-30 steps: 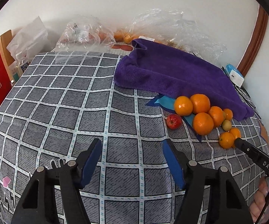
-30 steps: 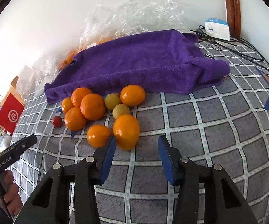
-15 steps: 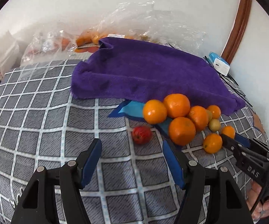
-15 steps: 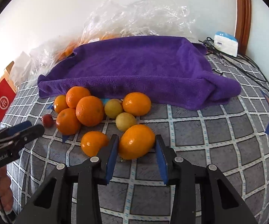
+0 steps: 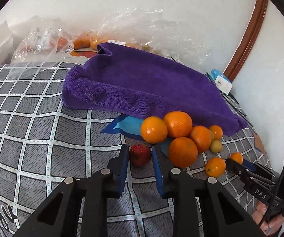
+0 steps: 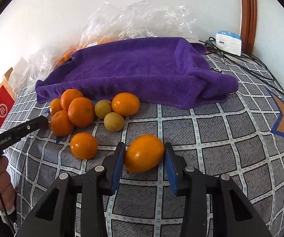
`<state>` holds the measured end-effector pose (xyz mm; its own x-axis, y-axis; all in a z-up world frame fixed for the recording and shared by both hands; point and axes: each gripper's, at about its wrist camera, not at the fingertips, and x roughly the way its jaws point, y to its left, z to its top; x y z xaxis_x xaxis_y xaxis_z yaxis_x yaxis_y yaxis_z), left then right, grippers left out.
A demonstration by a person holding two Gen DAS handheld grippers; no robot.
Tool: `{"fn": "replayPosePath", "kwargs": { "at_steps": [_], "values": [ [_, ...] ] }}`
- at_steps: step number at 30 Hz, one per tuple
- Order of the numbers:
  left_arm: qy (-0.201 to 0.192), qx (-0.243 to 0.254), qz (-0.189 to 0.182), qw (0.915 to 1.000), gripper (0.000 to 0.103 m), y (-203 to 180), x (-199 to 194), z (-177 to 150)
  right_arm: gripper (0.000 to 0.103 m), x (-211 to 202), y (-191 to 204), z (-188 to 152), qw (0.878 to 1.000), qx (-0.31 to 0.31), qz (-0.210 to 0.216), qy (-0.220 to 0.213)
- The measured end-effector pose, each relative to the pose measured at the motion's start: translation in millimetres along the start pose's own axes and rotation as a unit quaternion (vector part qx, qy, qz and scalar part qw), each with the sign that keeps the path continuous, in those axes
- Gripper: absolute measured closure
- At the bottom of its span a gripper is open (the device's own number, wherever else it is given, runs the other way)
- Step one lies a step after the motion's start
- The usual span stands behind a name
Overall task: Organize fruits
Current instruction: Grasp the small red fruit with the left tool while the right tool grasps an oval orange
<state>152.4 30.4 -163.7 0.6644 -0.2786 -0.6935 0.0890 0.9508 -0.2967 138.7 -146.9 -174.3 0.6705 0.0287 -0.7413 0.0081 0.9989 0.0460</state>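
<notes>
The left gripper (image 5: 140, 156) had closed on a small, round red fruit (image 5: 140, 155), its blue pads pressing both sides while the fruit sat on the grey checked tablecloth (image 5: 43, 130). The right gripper (image 6: 144, 154) held a large oval orange fruit (image 6: 144, 153) between narrowed jaws; the left pad touched the peel, and the right pad appeared to touch it as well.

Risks, as judged from this state:
- The red fruit was small and probably soft. Excess clamping force could have bruised or split it.
- The oval orange fruit was smooth and rounded. A grip off its widest line could have let it roll or squirt forward on lifting.
- The left gripper's right-hand finger stood just beside the pile of round orange citrus fruits (image 5: 181, 138). A sideways lift could have nudged them and set them rolling.
- The folded purple terry towel (image 6: 138, 73) lay directly behind the pile, blocking any fruit pushed that way.

Limits of view:
- The towel covered whatever lay under it.
- The contents of the crumpled clear plastic bags (image 6: 138, 19) were blurred; orange shapes showed through.
- The undersides of both held fruits were hidden, so lift-off could not be confirmed.
</notes>
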Motion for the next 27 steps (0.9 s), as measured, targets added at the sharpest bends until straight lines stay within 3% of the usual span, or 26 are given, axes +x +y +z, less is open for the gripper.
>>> {"fn": "replayPosePath", "kwargs": {
  "at_steps": [27],
  "values": [
    [-0.076,-0.009,0.010,0.9970,0.080,1,-31,-2,0.065,-24,-10,-1,0.999,0.031,0.001,-0.035]
  ]
}}
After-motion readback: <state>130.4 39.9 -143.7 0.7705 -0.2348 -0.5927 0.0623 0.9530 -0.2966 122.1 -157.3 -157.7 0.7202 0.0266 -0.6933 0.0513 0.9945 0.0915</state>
